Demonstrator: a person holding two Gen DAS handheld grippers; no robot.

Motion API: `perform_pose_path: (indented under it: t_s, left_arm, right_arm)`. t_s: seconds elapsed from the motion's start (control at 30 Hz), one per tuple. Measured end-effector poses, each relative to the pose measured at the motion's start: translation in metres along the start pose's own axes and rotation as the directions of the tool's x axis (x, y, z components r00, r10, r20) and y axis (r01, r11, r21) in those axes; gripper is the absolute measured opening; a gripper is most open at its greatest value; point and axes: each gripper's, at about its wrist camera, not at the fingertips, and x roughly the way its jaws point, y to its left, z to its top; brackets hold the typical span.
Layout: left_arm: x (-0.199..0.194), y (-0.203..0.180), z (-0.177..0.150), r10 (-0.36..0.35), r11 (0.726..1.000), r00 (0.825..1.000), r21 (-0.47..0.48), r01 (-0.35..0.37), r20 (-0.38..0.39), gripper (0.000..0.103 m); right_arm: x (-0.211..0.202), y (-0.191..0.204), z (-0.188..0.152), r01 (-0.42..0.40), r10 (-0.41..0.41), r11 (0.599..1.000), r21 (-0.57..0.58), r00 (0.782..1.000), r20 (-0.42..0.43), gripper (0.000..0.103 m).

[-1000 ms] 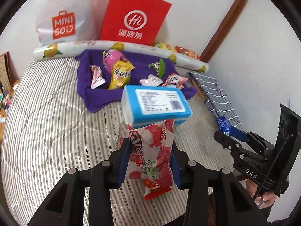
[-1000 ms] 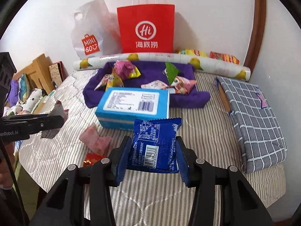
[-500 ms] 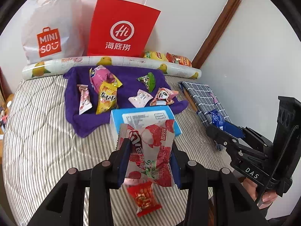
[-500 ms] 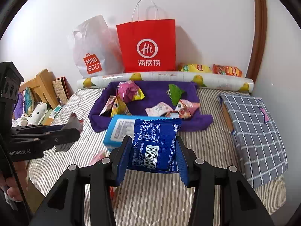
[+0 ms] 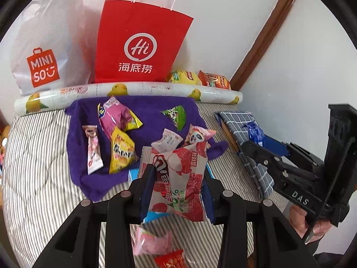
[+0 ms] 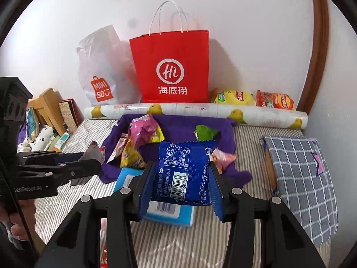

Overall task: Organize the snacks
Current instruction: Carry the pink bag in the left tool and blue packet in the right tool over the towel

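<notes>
My left gripper (image 5: 177,192) is shut on a red-and-white lychee snack packet (image 5: 178,178), held above the striped bed. My right gripper (image 6: 179,189) is shut on a blue snack packet (image 6: 184,172), also held up in the air. A purple cloth (image 5: 151,111) at the back of the bed holds several snack packets. A blue box (image 6: 169,214) lies on the bed below both grippers, mostly hidden in the left wrist view. A pink packet (image 5: 151,241) and a red packet (image 5: 171,260) lie loose on the bed under my left gripper.
A red paper bag (image 6: 171,67) and a white Miniso bag (image 6: 100,78) stand against the back wall behind a rolled lemon-print sheet (image 6: 200,110). Two chip bags (image 6: 254,99) lie behind the roll. A folded checked cloth (image 6: 301,178) lies at the right. Clutter sits off the bed's left edge.
Both grippers have risen and pulled back from the bed with their packets still held. The blue box now sits lower in both views and the bags at the wall show more fully.
</notes>
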Motion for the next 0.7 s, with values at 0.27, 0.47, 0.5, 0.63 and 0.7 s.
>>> perform_pose_path:
  t_s: [0.27, 0.47, 0.5, 0.63, 0.7]
  left_arm:
    - [0.011, 0.011, 0.033, 0.021, 1.0, 1.0, -0.008, -0.021, 0.023, 0.037]
    - [0.028, 0.032, 0.057, 0.049, 0.998, 0.999, -0.04, -0.048, 0.023, 0.037]
    - [0.03, 0.035, 0.061, 0.056, 0.998, 0.998, -0.043, -0.055, 0.026, 0.037]
    - [0.038, 0.049, 0.076, 0.087, 0.995, 0.995, -0.059, -0.085, 0.038, 0.037]
    - [0.043, 0.055, 0.083, 0.09, 0.994, 0.995, -0.069, -0.087, 0.041, 0.037]
  right_arm:
    - [0.027, -0.006, 0.034, -0.037, 0.036, 0.999, -0.02, 0.999, -0.009, 0.046]
    - [0.062, 0.001, 0.049, -0.063, 0.062, 0.997, -0.043, 0.997, -0.036, 0.046]
    - [0.066, 0.0, 0.052, -0.066, 0.064, 0.997, -0.042, 0.997, -0.04, 0.046]
    - [0.086, -0.003, 0.069, -0.077, 0.075, 0.997, -0.031, 0.996, -0.05, 0.046]
    - [0.093, -0.004, 0.077, -0.079, 0.077, 0.996, -0.031, 0.996, -0.042, 0.046]
